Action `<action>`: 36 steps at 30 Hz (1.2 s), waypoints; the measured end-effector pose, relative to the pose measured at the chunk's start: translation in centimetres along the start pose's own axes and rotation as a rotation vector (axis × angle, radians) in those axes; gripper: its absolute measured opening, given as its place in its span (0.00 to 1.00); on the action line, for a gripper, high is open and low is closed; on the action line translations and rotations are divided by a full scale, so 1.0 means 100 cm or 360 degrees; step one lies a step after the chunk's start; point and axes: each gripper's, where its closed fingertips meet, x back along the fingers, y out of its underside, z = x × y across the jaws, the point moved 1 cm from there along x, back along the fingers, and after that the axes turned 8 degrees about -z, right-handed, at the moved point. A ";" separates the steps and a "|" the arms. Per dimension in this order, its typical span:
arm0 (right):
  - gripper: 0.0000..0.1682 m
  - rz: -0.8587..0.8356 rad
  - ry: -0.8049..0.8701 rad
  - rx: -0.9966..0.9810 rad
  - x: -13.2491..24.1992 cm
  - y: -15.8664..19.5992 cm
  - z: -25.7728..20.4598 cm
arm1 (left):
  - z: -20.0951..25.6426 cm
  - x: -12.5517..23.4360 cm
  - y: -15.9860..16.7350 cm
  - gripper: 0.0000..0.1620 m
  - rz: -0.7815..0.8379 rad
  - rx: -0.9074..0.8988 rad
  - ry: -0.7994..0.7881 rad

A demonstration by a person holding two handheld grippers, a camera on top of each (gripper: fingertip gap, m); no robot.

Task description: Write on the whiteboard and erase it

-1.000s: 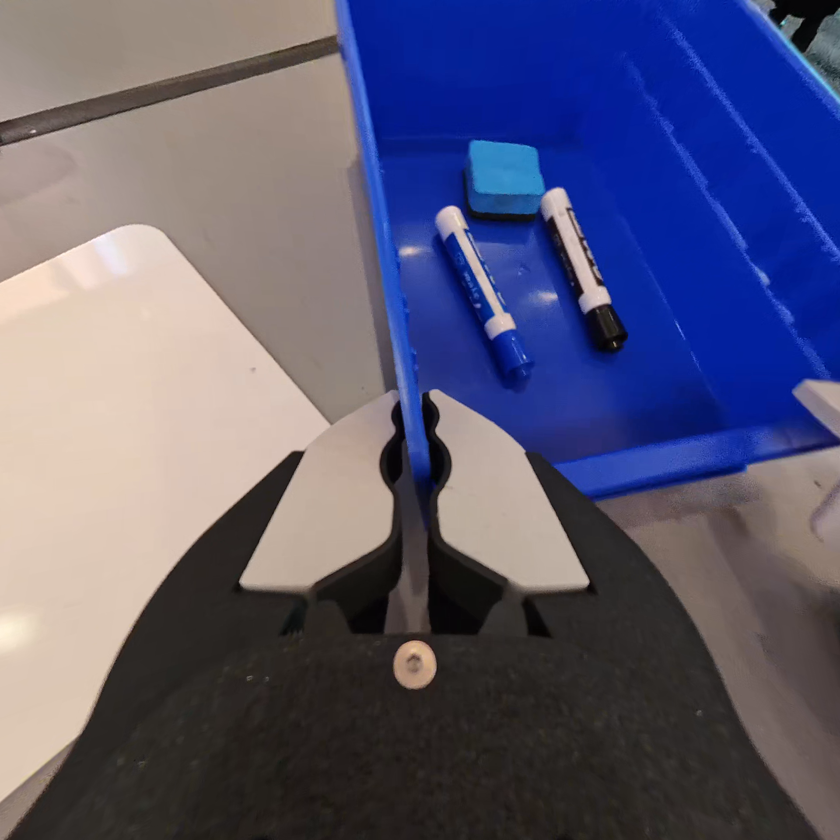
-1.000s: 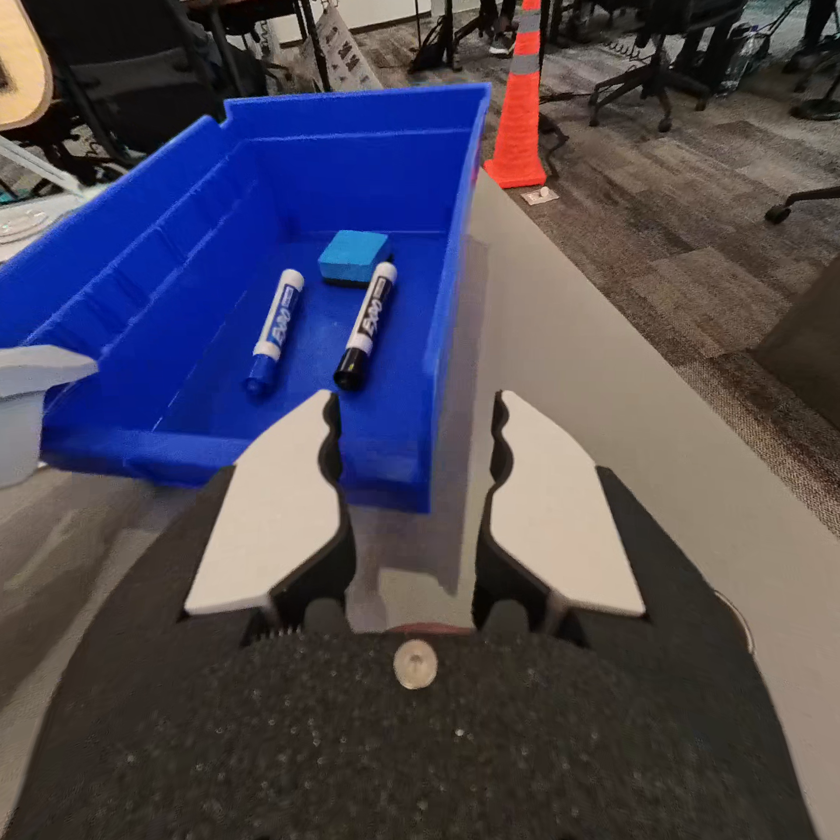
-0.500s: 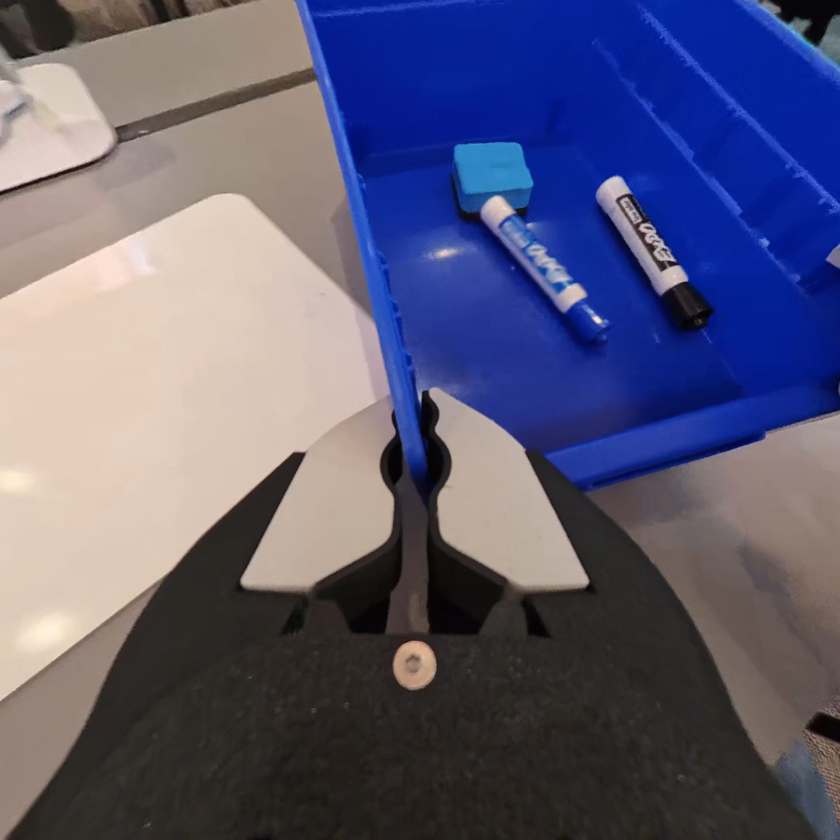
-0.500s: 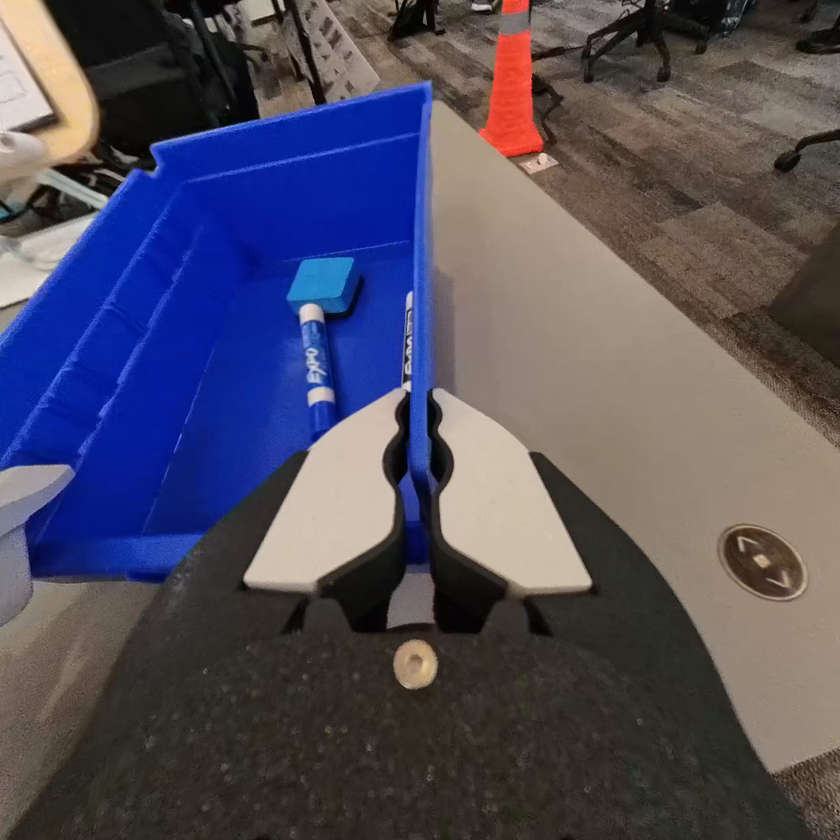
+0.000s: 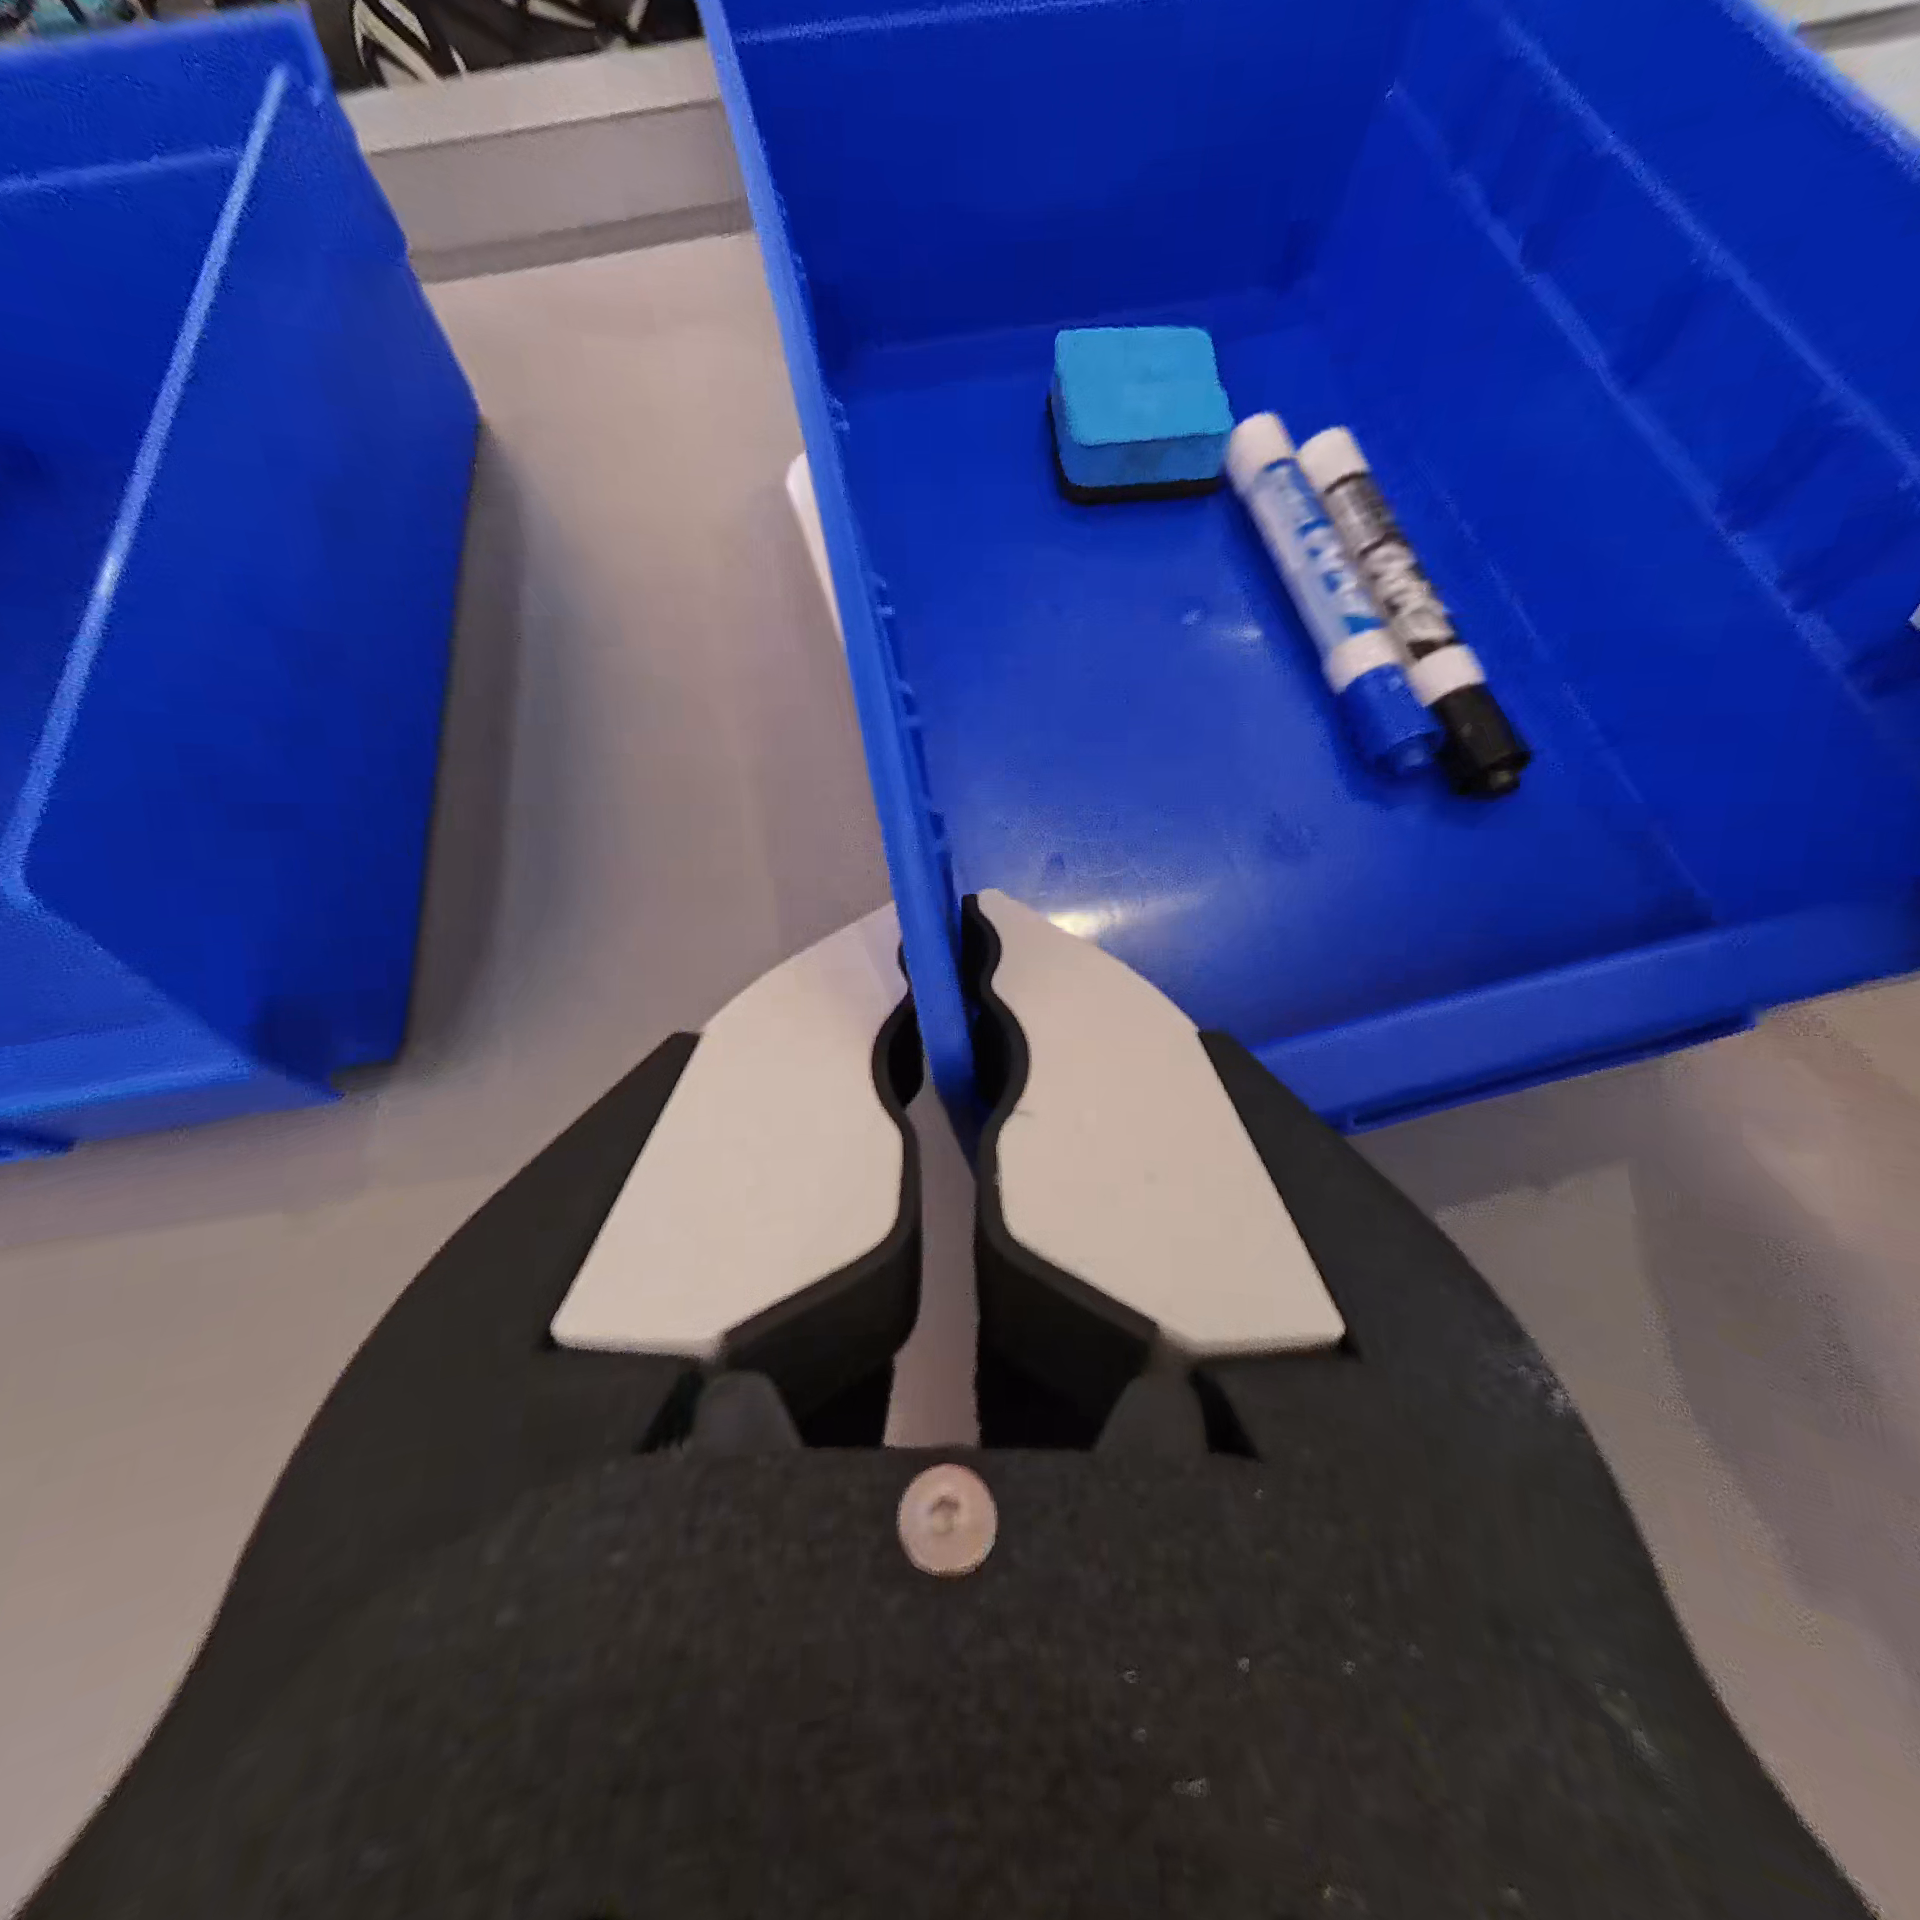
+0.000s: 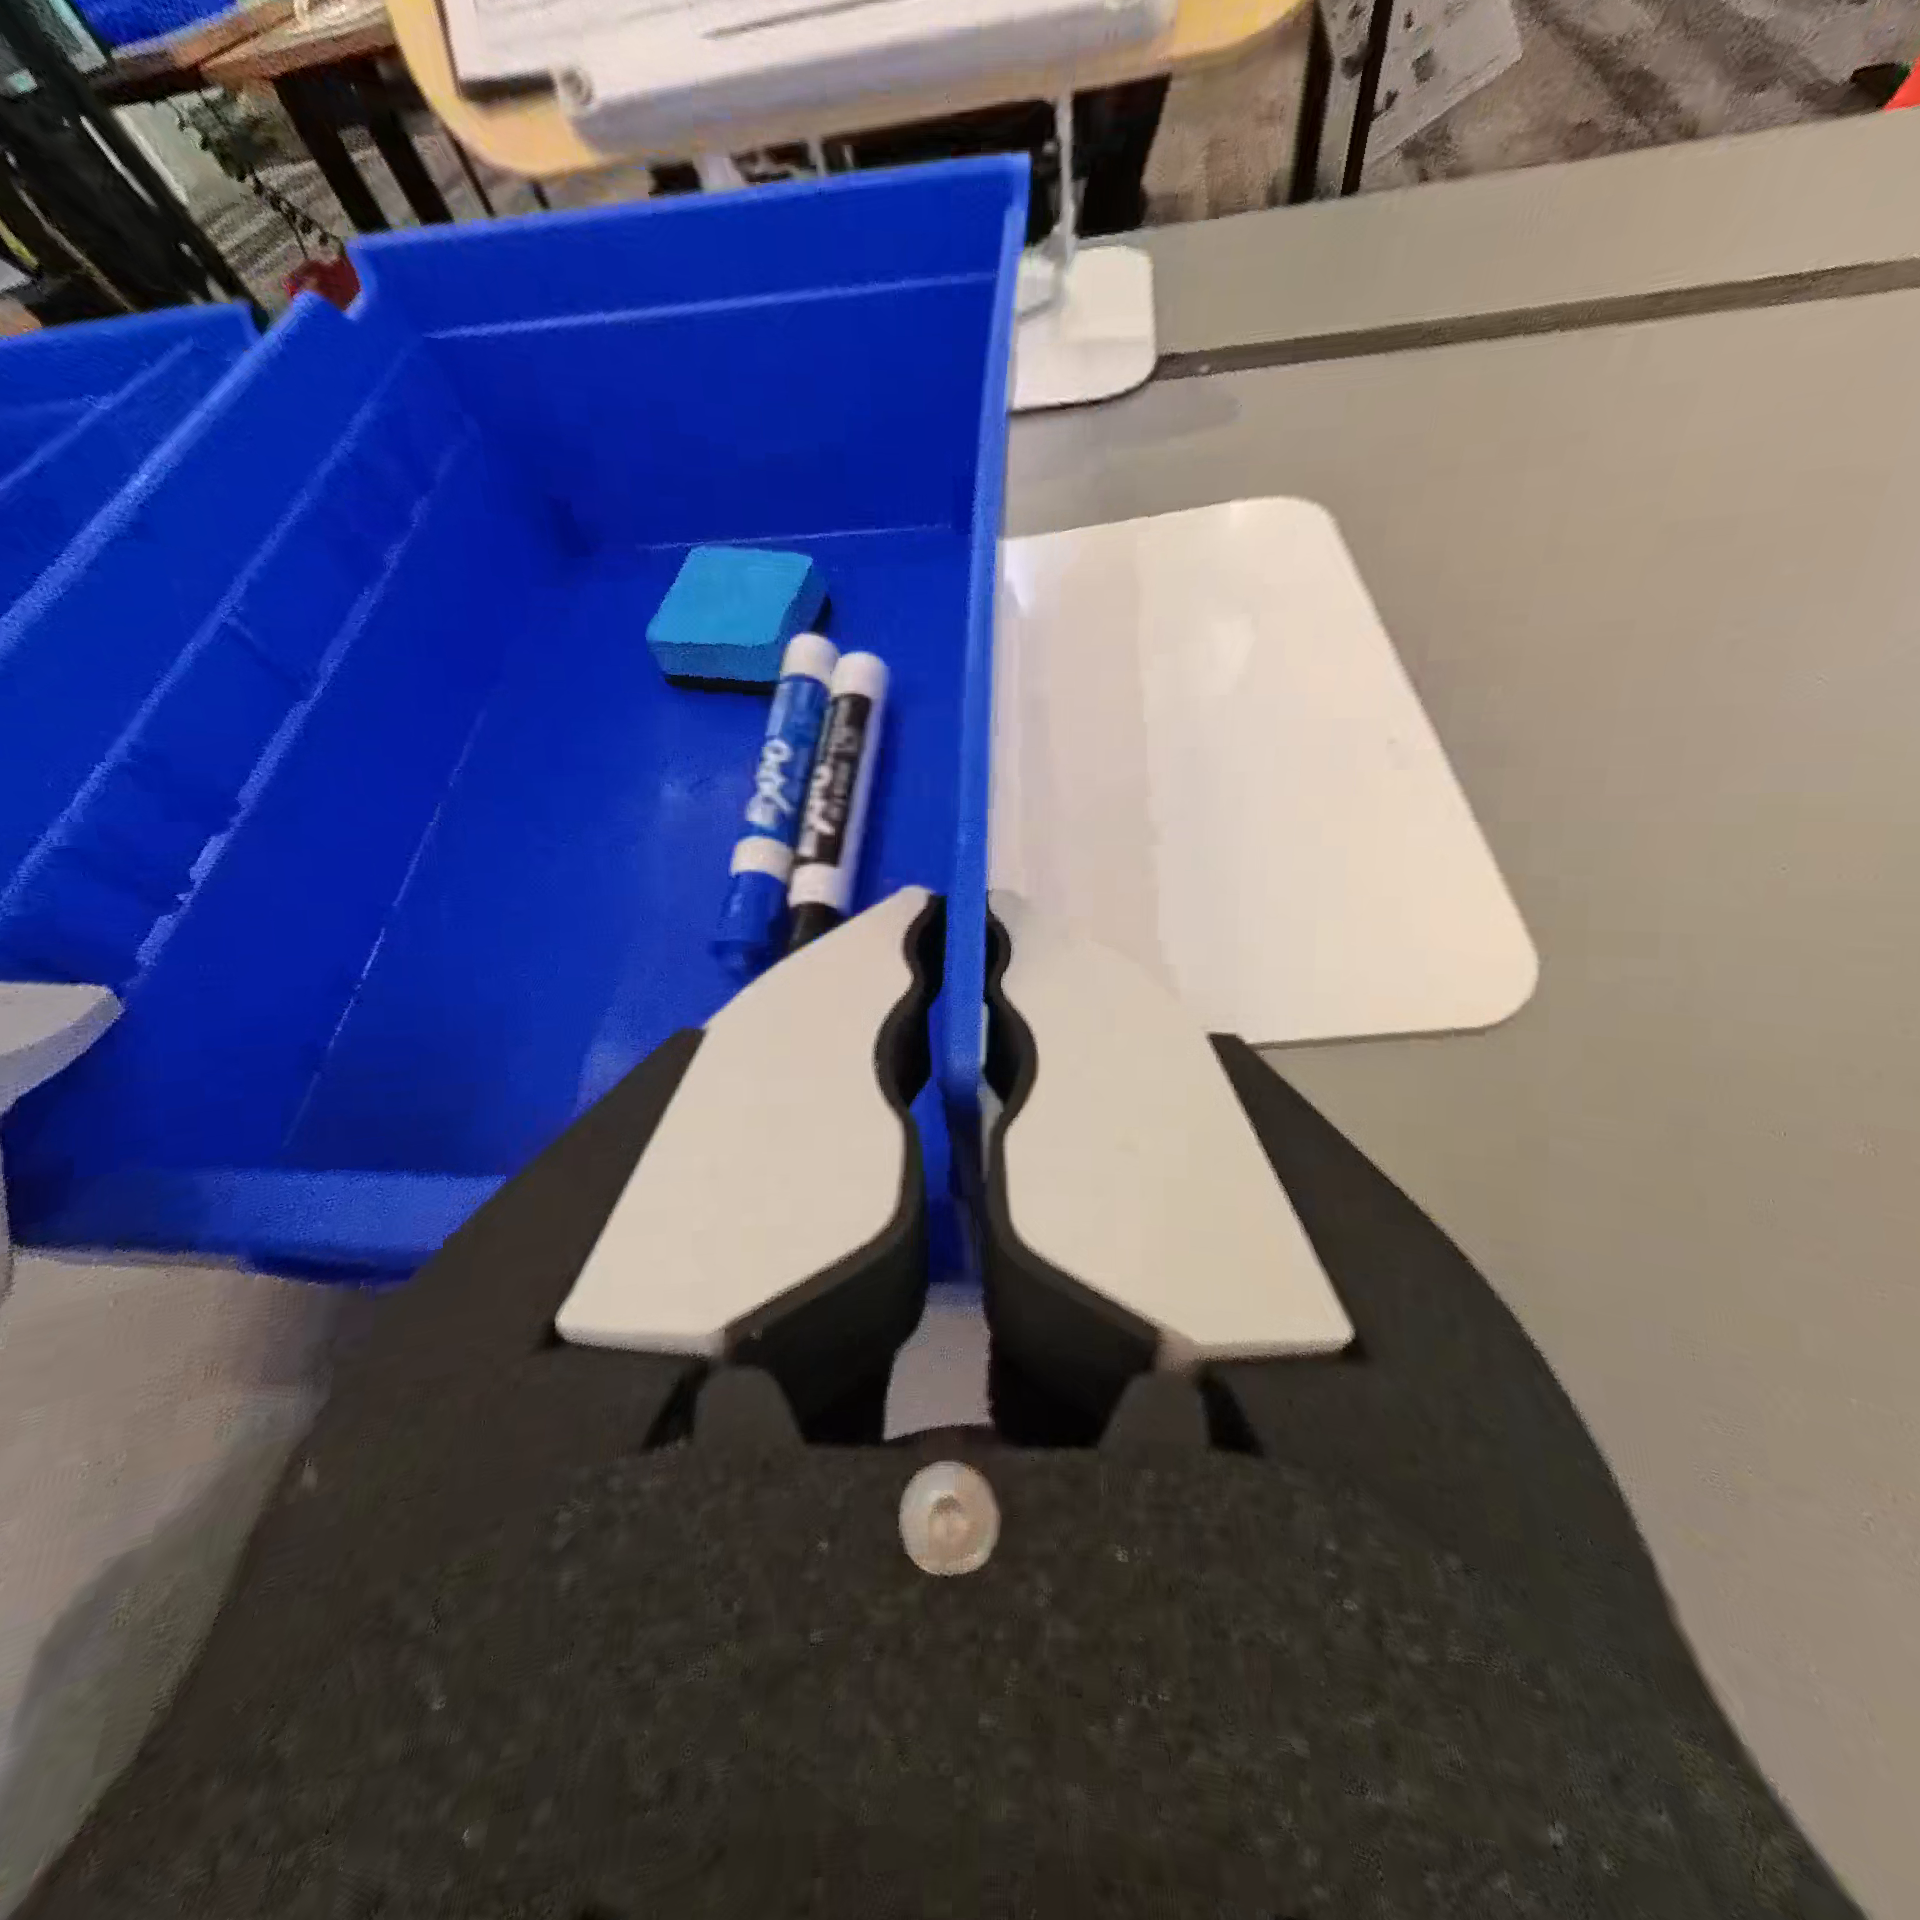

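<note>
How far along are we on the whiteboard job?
Early. Done: nothing written; the whiteboard is blank. In hand: left gripper and right gripper each clamp a wall of the blue bin. Left: blue marker, black marker and eraser lie unpicked inside.

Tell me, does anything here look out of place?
Yes: the bin sits partly over the whiteboard, covering its edge. Both claws, left and right, pinch its side walls rather than a marker.
</note>
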 end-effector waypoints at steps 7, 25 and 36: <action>0.14 0.0088 -0.0275 0.0082 0.006 -0.005 -0.015 | -0.002 0.011 0.000 0.49 0.0102 0.0099 0.0448; 0.39 0.0162 -0.0855 0.0779 0.069 0.065 -0.164 | -0.333 0.001 0.014 0.02 0.0068 0.0441 -0.0090; 0.36 -0.0002 -0.0880 0.0539 0.011 0.052 -0.288 | -0.264 0.124 0.121 0.02 0.0100 0.0562 -0.0478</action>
